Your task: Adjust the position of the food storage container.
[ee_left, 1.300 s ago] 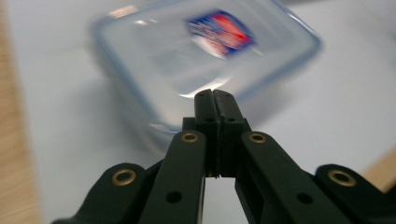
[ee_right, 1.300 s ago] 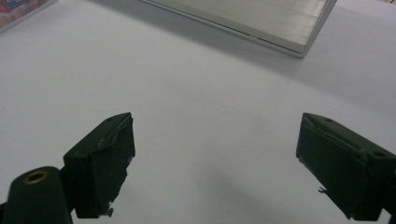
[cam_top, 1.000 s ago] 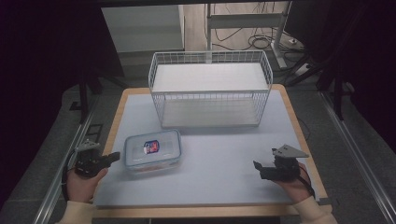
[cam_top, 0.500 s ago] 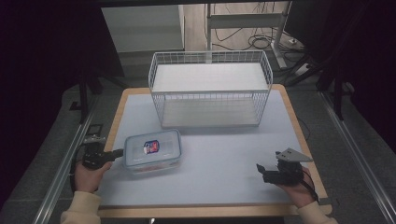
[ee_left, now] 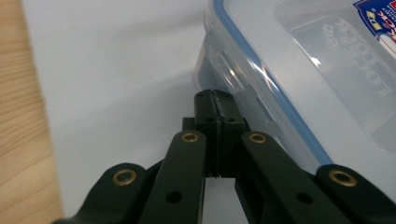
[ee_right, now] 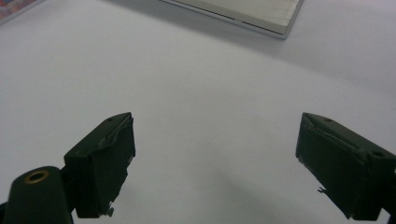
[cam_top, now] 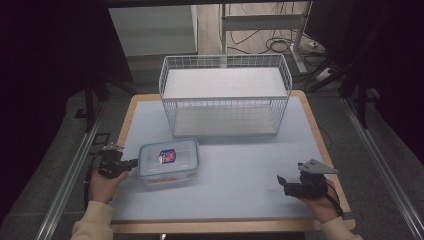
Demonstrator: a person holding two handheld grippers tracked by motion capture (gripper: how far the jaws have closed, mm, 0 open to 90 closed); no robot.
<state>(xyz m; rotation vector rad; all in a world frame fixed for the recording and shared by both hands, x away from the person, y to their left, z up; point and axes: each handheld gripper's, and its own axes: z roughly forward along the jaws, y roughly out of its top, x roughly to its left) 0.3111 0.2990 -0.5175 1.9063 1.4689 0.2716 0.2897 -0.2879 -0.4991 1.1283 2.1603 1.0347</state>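
In the high view, a clear plastic container (cam_top: 169, 161) with a blue-rimmed lid lies flat on the pale mat (cam_top: 235, 165), in the near left part of the table, well apart from the white wire basket (cam_top: 225, 95) that stands at the far middle. The left gripper (cam_top: 131, 163) sits just beside the container's left end, its tips at the rim, held by a hand (cam_top: 102, 184) coming in from the near left. The right gripper (cam_top: 281, 181) rests over bare mat at the near right, well apart from the container. In the left gripper view, the left gripper (ee_left: 215, 100) has its jaws pressed together with nothing between them, the tips right against the container (ee_left: 299, 79) at its side latch. In the right gripper view, the right gripper (ee_right: 215, 140) has its jaws spread wide over bare mat (ee_right: 210, 79), with a corner of the basket's base (ee_right: 252, 14) at the far edge.
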